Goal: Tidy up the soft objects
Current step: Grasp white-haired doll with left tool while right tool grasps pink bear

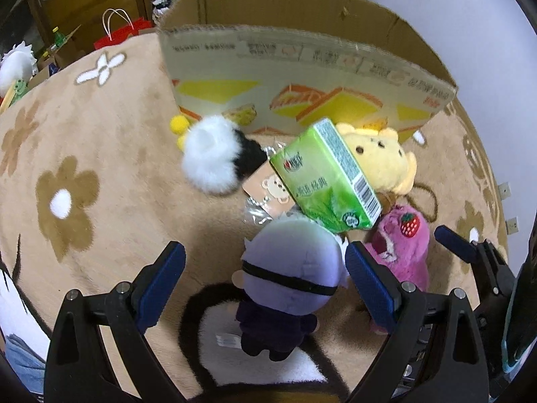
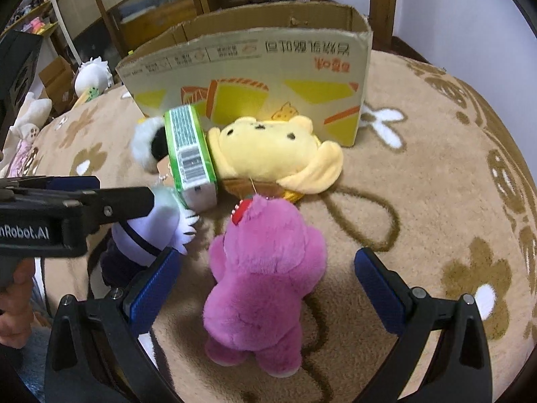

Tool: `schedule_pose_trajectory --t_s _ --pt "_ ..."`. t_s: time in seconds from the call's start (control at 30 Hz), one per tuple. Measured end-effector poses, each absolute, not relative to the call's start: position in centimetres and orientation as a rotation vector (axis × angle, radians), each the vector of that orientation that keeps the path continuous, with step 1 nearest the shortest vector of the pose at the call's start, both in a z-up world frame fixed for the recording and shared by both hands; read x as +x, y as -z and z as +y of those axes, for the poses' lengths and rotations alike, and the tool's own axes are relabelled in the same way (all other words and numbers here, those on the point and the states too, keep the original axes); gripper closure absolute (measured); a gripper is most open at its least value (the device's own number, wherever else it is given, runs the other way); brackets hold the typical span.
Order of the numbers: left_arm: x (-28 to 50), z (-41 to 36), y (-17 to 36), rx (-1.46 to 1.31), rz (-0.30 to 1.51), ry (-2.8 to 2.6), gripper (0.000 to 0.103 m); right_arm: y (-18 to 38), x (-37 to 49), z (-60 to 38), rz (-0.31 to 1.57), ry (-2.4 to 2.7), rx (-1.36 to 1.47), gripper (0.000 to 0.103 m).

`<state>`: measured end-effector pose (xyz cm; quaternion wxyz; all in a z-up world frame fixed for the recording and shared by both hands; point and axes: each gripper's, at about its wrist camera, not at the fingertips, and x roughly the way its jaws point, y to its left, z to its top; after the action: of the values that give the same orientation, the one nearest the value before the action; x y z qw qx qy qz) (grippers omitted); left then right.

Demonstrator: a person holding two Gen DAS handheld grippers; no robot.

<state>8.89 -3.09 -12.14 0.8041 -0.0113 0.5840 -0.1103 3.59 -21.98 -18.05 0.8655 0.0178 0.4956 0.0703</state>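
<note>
A doll with pale lilac hair and a black blindfold lies on the rug between the fingers of my left gripper, which is open. A pink bear plush with a strawberry patch lies between the fingers of my right gripper, also open. A green tissue pack leans on a yellow bear plush. A white and black fluffy toy lies to their left. Behind them stands an open cardboard box. The right wrist view shows the same tissue pack, yellow bear and box.
Everything rests on a beige rug with flower patterns. A keychain card with a bear picture lies beside the doll. A red paper bag, wooden shelves and more plush toys sit beyond the rug. A hand holds the left gripper.
</note>
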Motion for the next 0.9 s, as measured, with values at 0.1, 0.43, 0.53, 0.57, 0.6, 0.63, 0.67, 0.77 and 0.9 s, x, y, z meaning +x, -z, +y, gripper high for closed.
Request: schedule_pose_trajectory --t_s 0.1,0.43,0.53,0.57,0.6,0.63,0.67,0.77,0.9 --pt "8.9 -3.7 12.9 0.009 1.279 0.235 0.008 18.6 3.8 -21.8 1.063 -0.149 0.034 0.000" --pt "8.9 -4.0 13.9 -0.011 1.323 0.242 0.008 19.9 4.3 -21.4 1.120 -0.147 0.017 0.009" --pt "9.0 -4.1 14.2 -0.006 1.328 0.246 0.008 20.0 4.2 -21.4 1.122 -0.144 0.009 0.010" --pt "9.0 -4.2 14.2 -0.003 1.330 0.247 0.008 20.0 4.2 -21.4 1.122 -0.142 0.008 0.011" --pt "9.0 -4.4 14.3 -0.001 1.330 0.248 0.008 20.0 4.1 -21.4 1.123 -0.141 0.009 0.012" --pt "9.0 -4.3 14.3 0.000 1.329 0.248 0.008 20.0 4.1 -21.4 1.123 -0.140 0.011 0.012" --pt "8.9 -4.3 14.2 -0.001 1.329 0.247 0.008 20.0 4.1 -21.4 1.123 -0.139 0.013 0.012" --pt "8.9 -4.3 14.1 -0.005 1.325 0.248 0.008 20.1 4.2 -21.4 1.126 -0.139 0.012 0.012" --pt "8.8 -4.1 14.1 -0.016 1.329 0.264 0.008 20.1 4.3 -21.5 1.127 -0.139 0.008 0.012"
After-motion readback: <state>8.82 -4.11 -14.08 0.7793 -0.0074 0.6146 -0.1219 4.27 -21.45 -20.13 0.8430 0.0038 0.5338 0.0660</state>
